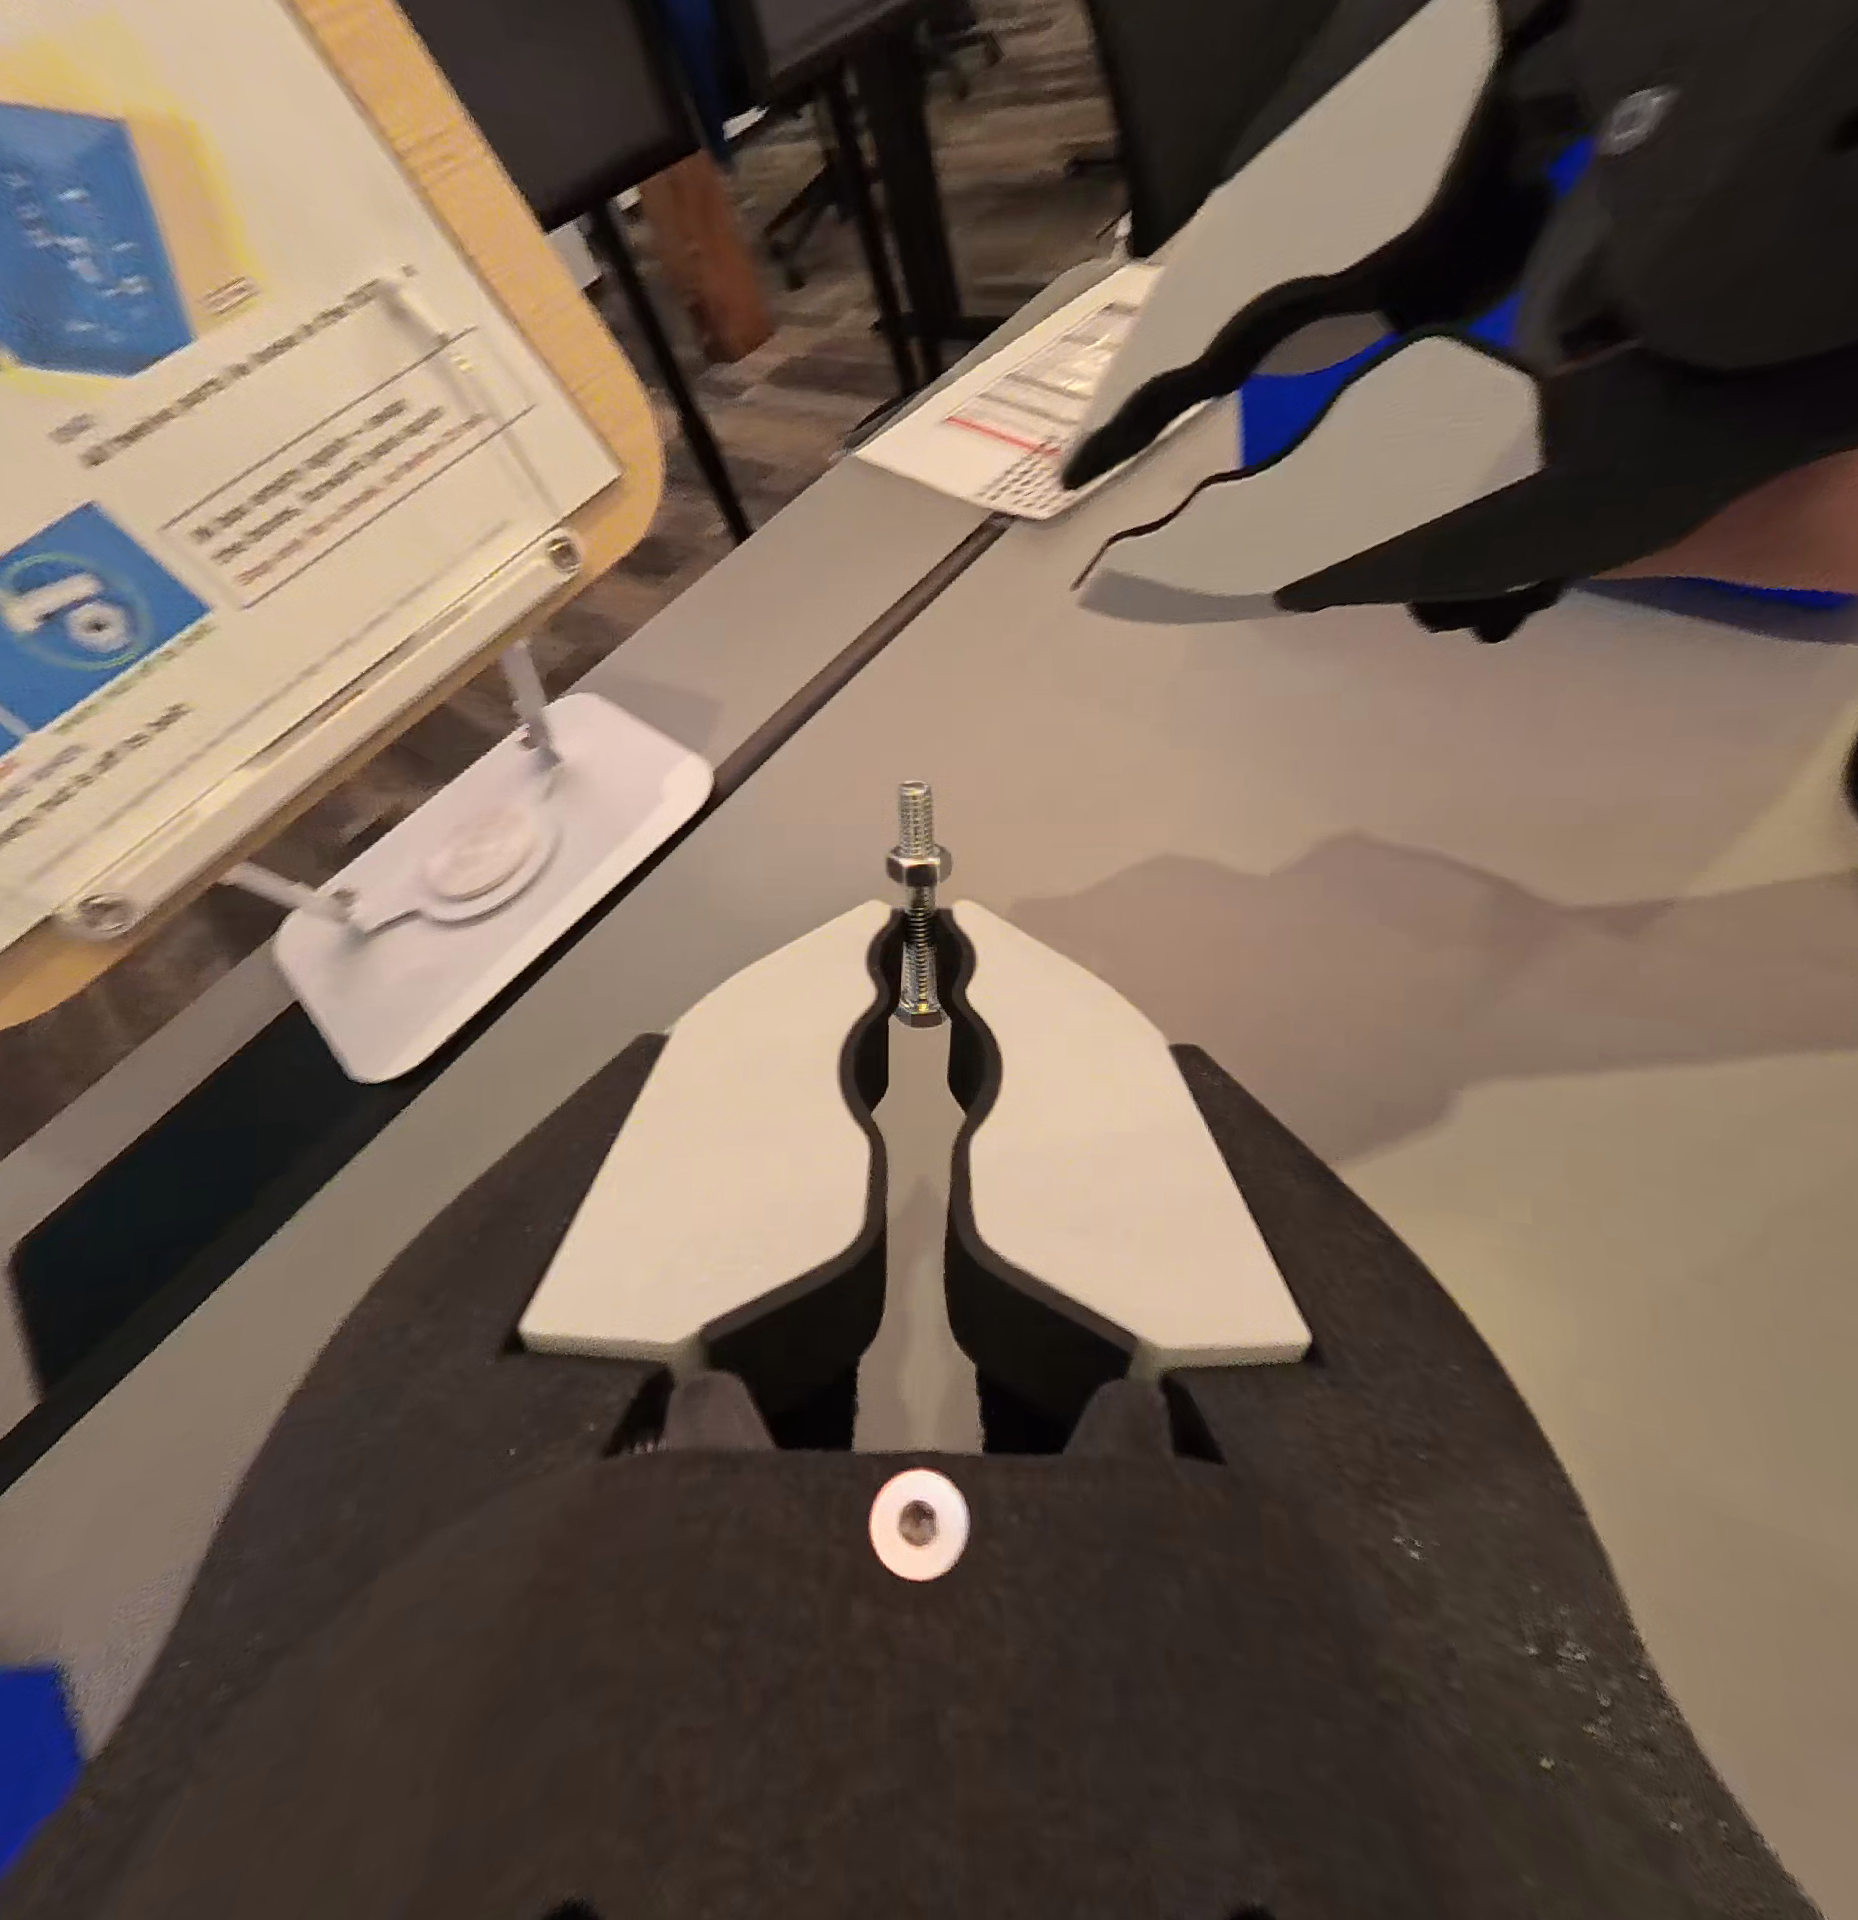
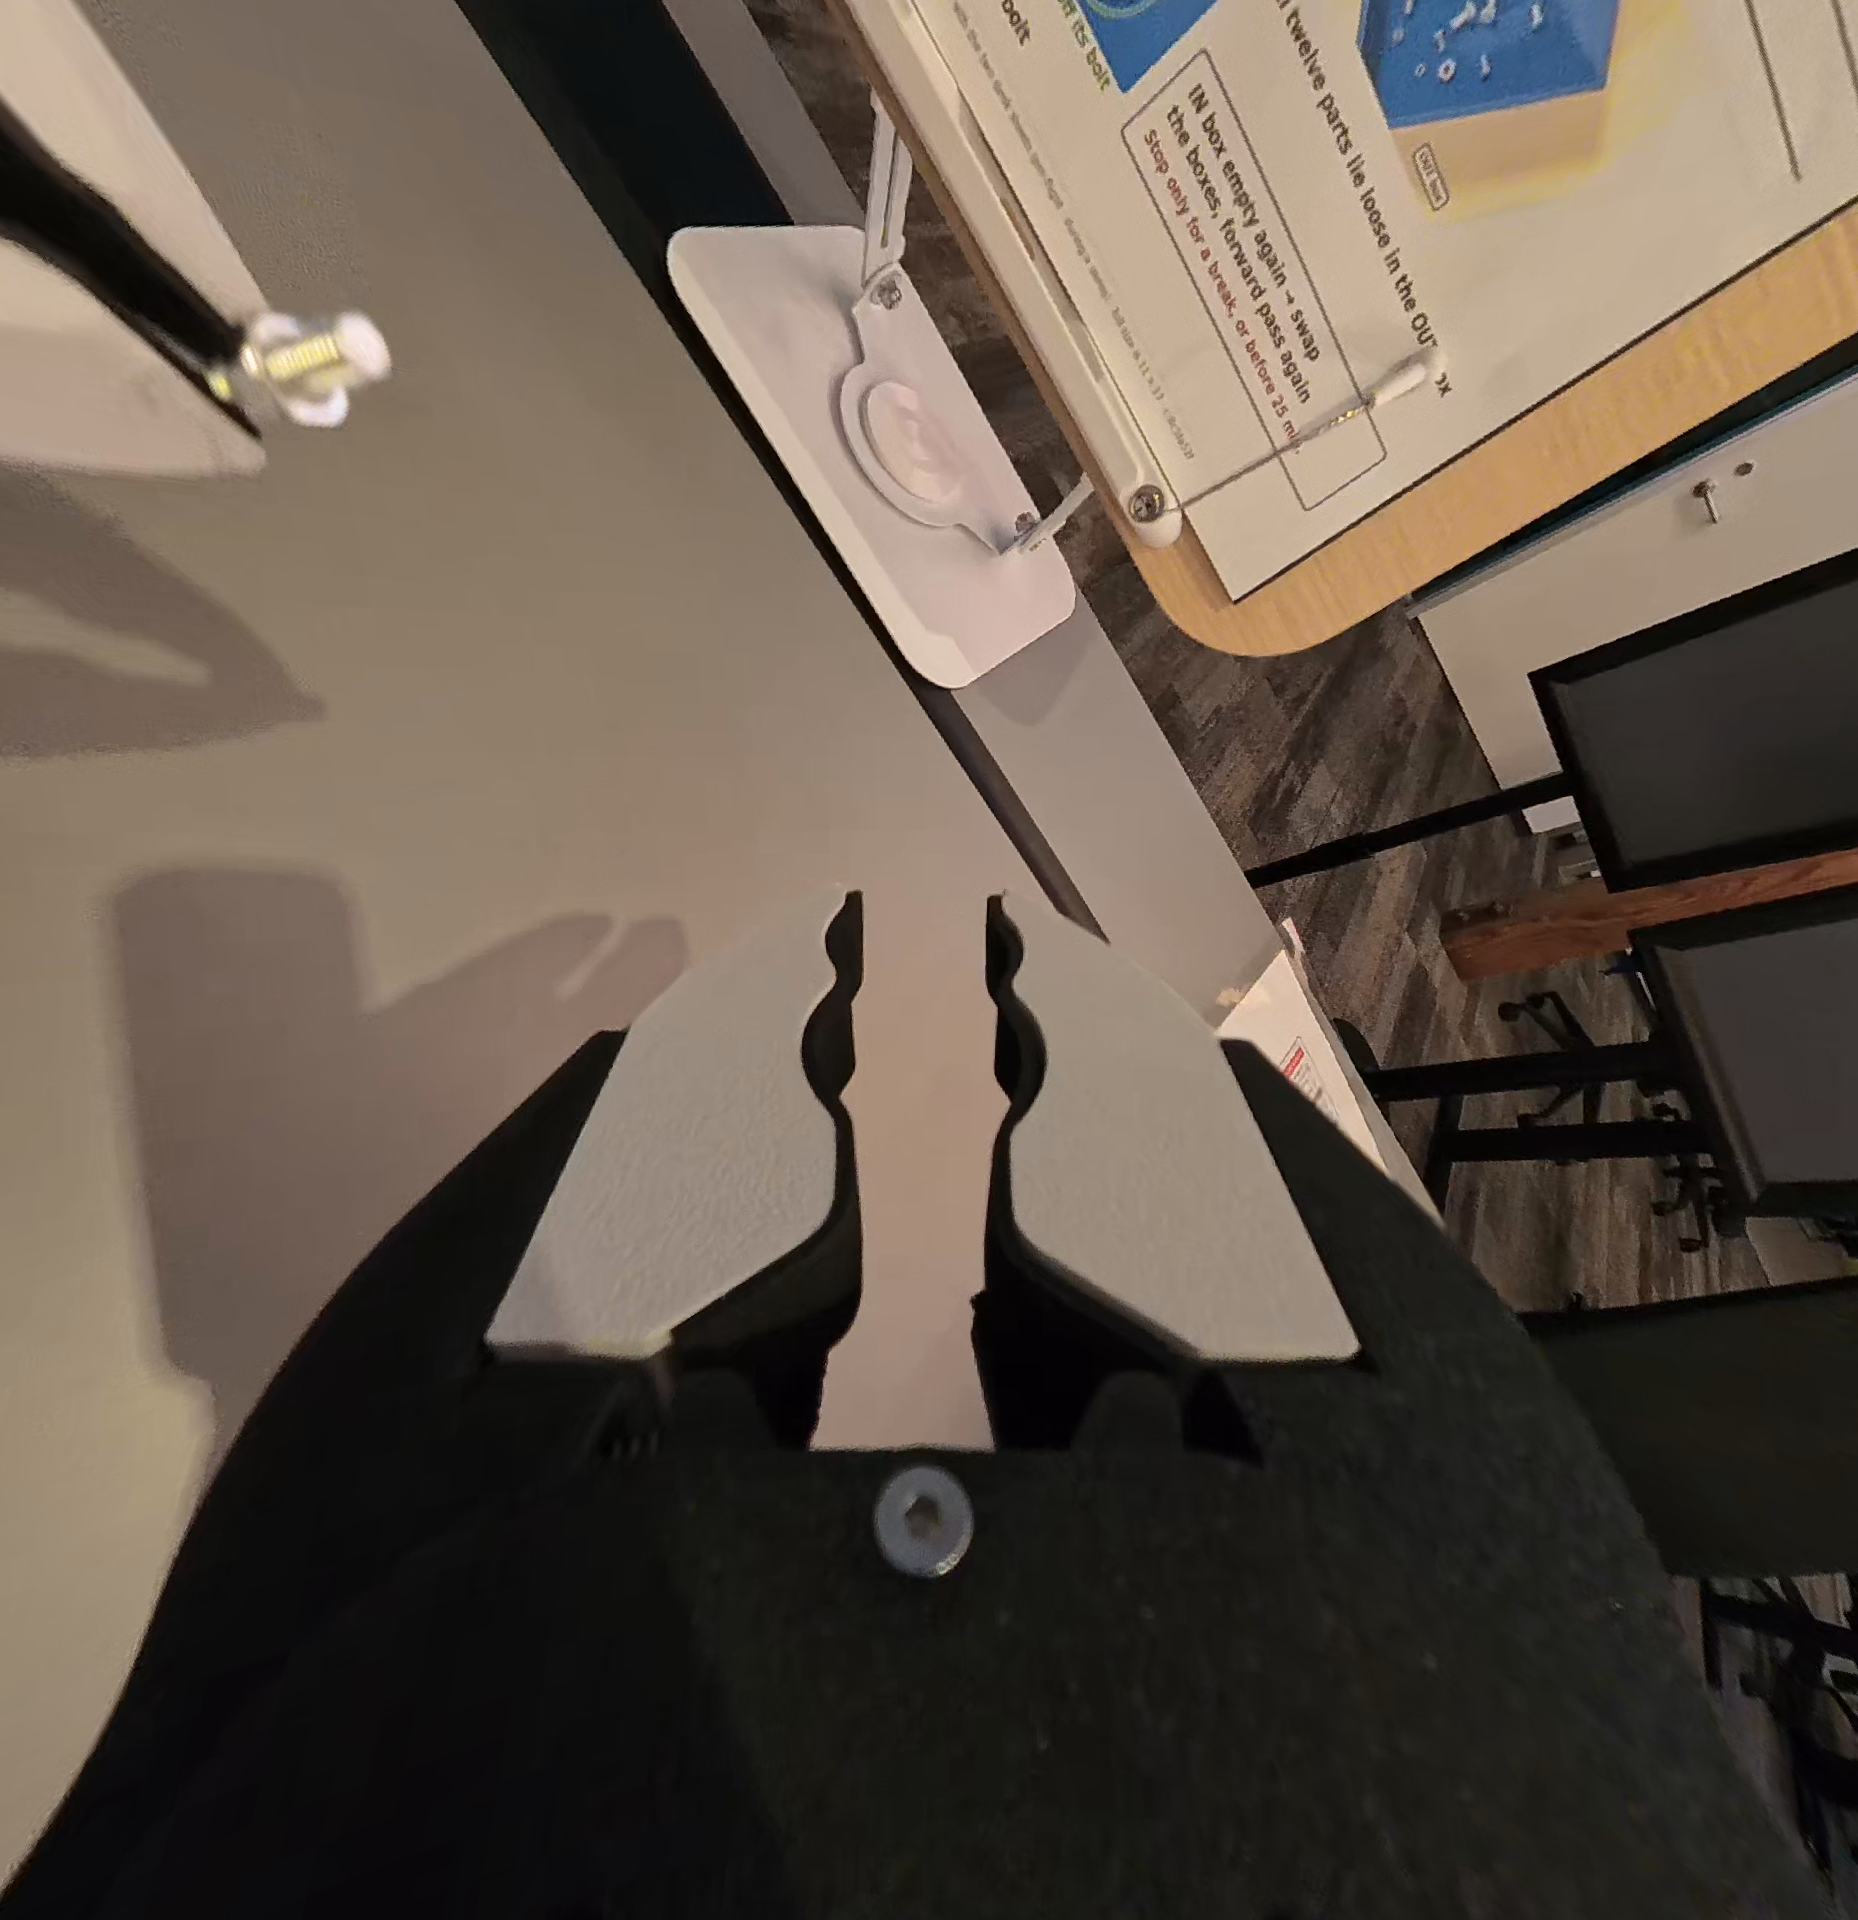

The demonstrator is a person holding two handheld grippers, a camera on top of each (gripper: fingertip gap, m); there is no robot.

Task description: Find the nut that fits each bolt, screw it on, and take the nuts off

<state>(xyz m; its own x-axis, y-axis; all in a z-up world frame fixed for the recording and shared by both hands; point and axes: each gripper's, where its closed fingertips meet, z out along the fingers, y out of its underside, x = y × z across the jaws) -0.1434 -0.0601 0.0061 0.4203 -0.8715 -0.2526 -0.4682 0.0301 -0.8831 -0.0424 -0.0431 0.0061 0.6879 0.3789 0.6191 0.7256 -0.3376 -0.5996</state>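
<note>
While your left gripper (image 1: 917,914) clamps a threaded steel bolt (image 1: 914,894) wearing a hex nut (image 1: 913,864), your right gripper (image 2: 923,904) at two o'clock gapes empty above the smooth grey table (image 2: 551,665).

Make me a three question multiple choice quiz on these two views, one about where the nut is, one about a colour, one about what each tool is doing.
1. Where is the nut?
A. Threaded on the bolt, beyond the fingertips
B. Lying loose on the table
C. Held in the right tool

2. What colour is the sign stand's base plate?
A. Blue
B. White
C. Black

3. What state are the tools in?
A. Both open and empty
B. Left tool shut on the bolt, right tool open and empty
C. Right tool gripping the bolt, left open

Answers: 1 A, the nut sits partway along the thread. 2 B, the plate on the table edge is white. 3 B, only the left fingers pinch the shank.
</note>
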